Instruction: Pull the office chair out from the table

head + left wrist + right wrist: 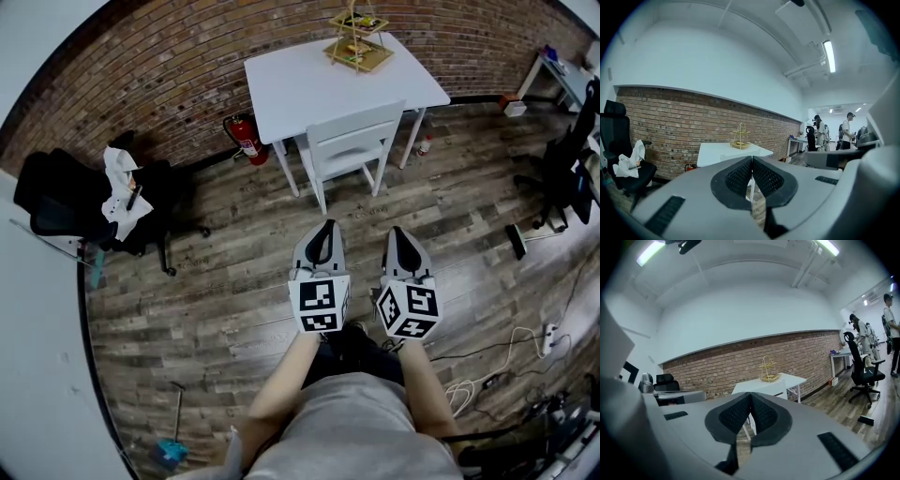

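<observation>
A white table (309, 80) stands against the brick wall, and a white chair (352, 145) is pushed in under its near edge. My left gripper (323, 228) and right gripper (401, 232) hang side by side over the wooden floor, well short of that chair and pointing toward it. Both are shut with nothing between the jaws. In the left gripper view the shut left gripper (752, 159) covers most of the table (717, 152). In the right gripper view the right gripper (750, 395) sits below the table (787, 379).
A tiered basket (358, 42) stands on the table. A red fire extinguisher (247, 139) stands by its left legs. A black office chair (66, 202) with a white cloth (122, 187) is at the left, another black office chair (562, 169) at the right. Cables (506, 366) lie on the floor.
</observation>
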Demonstrator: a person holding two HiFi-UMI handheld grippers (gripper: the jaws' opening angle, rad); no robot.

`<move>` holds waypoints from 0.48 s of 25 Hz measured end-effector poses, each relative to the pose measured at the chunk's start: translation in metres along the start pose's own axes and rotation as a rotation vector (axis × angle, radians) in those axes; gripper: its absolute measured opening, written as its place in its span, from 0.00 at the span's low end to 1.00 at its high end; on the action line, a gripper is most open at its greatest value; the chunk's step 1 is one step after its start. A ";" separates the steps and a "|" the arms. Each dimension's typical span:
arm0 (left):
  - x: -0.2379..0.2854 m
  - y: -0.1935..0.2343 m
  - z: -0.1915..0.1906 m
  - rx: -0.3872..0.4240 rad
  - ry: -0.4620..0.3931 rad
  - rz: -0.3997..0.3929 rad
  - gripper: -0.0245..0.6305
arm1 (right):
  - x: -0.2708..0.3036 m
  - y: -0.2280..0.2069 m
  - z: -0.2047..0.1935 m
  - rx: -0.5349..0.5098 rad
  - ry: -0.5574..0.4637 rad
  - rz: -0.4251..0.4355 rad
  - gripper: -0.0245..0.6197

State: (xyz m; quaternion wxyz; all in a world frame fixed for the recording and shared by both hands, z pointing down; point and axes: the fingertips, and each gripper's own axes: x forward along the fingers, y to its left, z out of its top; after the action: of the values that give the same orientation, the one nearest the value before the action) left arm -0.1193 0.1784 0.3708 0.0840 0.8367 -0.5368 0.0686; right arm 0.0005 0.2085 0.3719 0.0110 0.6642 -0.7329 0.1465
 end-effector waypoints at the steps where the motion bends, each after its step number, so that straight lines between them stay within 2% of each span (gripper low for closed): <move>1: 0.001 -0.001 0.001 -0.001 -0.001 0.003 0.06 | 0.001 -0.002 0.001 -0.001 -0.001 0.003 0.06; 12: 0.019 -0.016 0.006 -0.019 -0.014 0.046 0.06 | 0.010 -0.026 0.009 -0.030 0.004 0.055 0.06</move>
State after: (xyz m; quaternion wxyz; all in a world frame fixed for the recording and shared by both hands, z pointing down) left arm -0.0968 0.1672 0.3674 0.0865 0.8237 -0.5573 0.0594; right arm 0.0259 0.1950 0.3705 0.0183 0.6434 -0.7530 0.1368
